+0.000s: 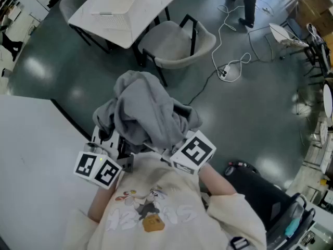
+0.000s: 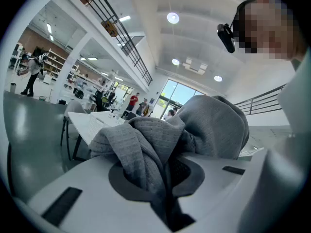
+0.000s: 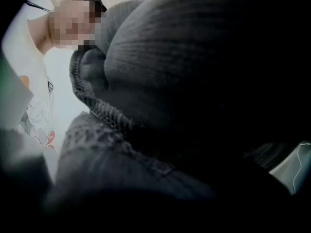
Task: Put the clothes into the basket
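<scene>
While the grey garment [image 1: 148,113] hangs mid-air, left gripper [image 1: 115,149] pinching a fold, right gripper [image 1: 179,158] smothered in cloth, jaws unreadable; garment not yet basketed.

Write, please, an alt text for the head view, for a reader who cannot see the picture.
A bunched grey garment is draped over the left gripper and the right gripper, held up in front of a person in a cream printed sweatshirt. Beyond it stand a white table and a grey chair on a dark floor.
</scene>
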The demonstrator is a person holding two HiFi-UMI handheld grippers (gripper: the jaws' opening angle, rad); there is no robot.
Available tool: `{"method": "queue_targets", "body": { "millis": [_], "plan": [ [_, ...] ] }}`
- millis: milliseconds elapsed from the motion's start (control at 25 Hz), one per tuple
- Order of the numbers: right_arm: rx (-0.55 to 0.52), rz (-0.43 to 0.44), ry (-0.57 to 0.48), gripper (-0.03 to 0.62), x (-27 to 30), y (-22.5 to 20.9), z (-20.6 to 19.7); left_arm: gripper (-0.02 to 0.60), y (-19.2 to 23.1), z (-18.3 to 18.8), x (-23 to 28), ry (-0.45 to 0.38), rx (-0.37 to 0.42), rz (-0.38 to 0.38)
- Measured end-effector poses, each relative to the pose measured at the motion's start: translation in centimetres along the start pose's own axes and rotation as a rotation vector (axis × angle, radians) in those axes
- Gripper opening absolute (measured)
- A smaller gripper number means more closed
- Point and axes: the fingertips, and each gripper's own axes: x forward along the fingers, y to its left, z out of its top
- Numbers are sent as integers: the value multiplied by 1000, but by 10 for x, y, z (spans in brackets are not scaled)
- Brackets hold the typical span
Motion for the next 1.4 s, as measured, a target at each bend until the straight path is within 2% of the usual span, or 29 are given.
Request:
{"method": "queue_targets", "body": {
  "millis": [440,760,1040,1240,1400],
  "plan": [
    [18,57,38,304,-2,1,-8,52,1,-3,0,-16,-1,31],
    [77,51,58,304,10,-9,-14,52,17,-6,8,1,-28,52],
    [100,69,112,304,57,-27,-14,52,63,9,25,50,-84,51],
    [122,54,153,304,100,-44,-13,52,104,25,40,45,-122,51],
    [121,72,150,305,139,-56,1,52,134,55,51,22,-109,42]
  ]
}}
